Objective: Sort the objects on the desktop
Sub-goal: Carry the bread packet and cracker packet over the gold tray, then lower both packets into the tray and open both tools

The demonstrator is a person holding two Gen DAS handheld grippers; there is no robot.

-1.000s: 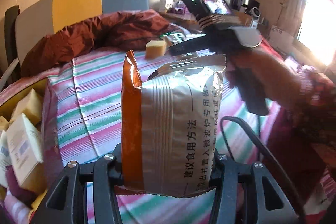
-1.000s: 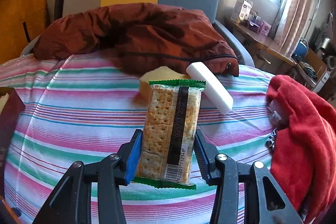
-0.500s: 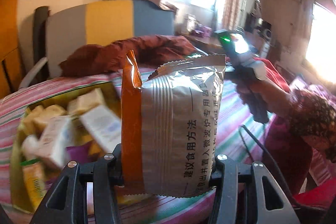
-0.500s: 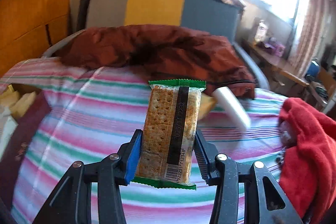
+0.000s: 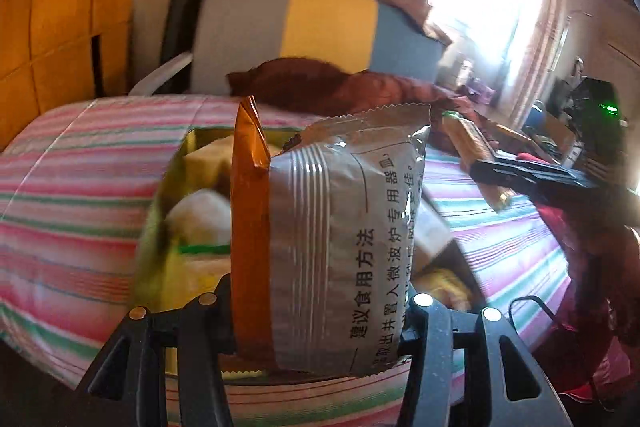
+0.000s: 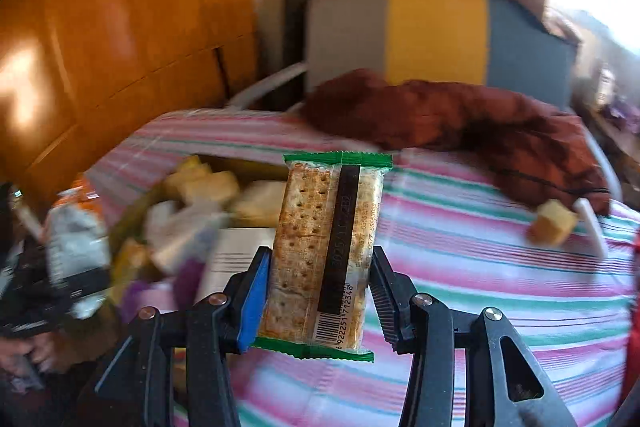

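- The left claw (image 5: 320,311) pinches a silver-and-orange snack bag (image 5: 332,227) by its lower end, the bag standing upright between the jaws.
- The right claw (image 6: 316,291) pinches a green-edged cracker pack (image 6: 326,251), also upright, with the barcode at its near end.
- A second ago both wrist views looked over bare striped cloth (image 6: 500,267) towards the brown jacket (image 6: 460,119). Now both have swung left, and the yellow-green box (image 5: 160,203) of mixed packets fills the middle of the left view and the left of the right view.
- In the left view the bag hangs over the box's near part. The cracker pack, in its own view, sits at the box's right edge, over a white carton (image 6: 236,259) lying in it.
- My reading: both items are on their way to the box, and letting go comes next.
- A yellow sponge block (image 6: 552,223) and a white stick (image 6: 588,227) lie on the cloth far right, near the jacket, seemingly not yet sorted.
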